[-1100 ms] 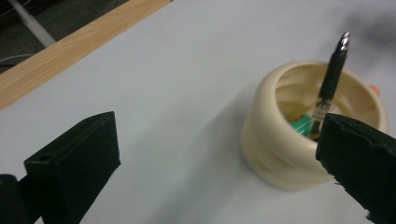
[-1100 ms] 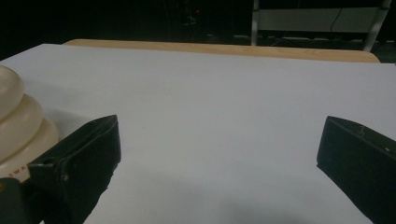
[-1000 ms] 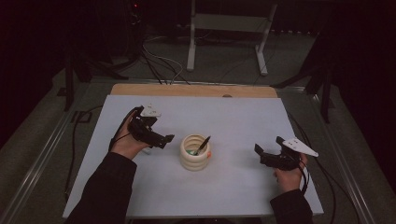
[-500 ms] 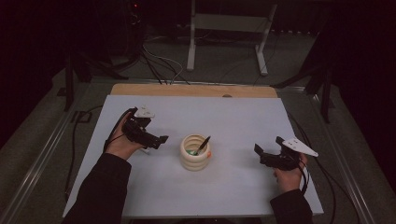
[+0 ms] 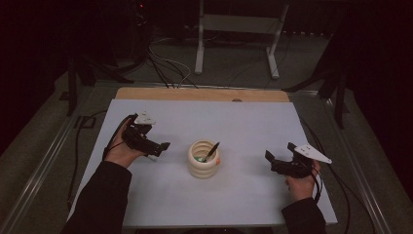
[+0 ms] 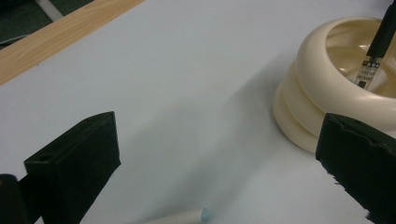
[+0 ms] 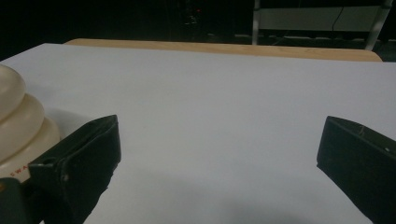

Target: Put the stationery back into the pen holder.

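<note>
Cream ribbed ceramic-looking pot [image 5: 203, 159] stood mid-worktop [image 5: 243, 122], holding a black pen [image 5: 212, 151]. Likely rigid, smooth and breakable; its rolled rim seemed the safest hold. Left of the pot, the left claw [image 5: 160, 146] gaped wide, empty, above a pale chalk-like stick [image 6: 180, 217]. Right of it, the right claw [image 5: 269, 158] gaped empty too.
</note>
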`<state>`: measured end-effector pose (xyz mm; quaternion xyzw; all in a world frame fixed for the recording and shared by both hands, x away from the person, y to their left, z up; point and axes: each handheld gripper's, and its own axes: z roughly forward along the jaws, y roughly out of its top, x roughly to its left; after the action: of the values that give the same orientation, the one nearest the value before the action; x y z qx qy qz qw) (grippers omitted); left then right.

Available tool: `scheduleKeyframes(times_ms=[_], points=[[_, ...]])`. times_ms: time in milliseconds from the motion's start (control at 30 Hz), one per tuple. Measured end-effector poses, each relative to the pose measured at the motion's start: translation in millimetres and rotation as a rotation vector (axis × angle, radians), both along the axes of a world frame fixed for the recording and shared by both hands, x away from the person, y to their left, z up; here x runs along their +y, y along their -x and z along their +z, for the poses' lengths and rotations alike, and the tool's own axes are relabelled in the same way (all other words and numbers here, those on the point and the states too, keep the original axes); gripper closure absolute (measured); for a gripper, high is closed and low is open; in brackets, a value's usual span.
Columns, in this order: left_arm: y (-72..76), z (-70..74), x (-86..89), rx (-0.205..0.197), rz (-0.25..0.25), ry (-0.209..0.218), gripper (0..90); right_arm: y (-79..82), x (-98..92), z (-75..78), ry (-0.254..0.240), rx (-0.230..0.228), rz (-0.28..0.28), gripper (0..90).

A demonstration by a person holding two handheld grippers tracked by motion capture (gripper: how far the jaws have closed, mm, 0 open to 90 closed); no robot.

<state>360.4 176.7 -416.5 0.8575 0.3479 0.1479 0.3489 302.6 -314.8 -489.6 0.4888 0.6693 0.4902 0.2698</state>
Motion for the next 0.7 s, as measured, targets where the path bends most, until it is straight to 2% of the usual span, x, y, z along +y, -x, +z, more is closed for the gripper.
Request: scheduleKeyframes(times_ms=[700], points=[[-1.4,-10.0,15.7,0.0,0.025,-0.001,0.1,-0.1,0.0,-0.1,0.0,0.0,0.003,0.0]])
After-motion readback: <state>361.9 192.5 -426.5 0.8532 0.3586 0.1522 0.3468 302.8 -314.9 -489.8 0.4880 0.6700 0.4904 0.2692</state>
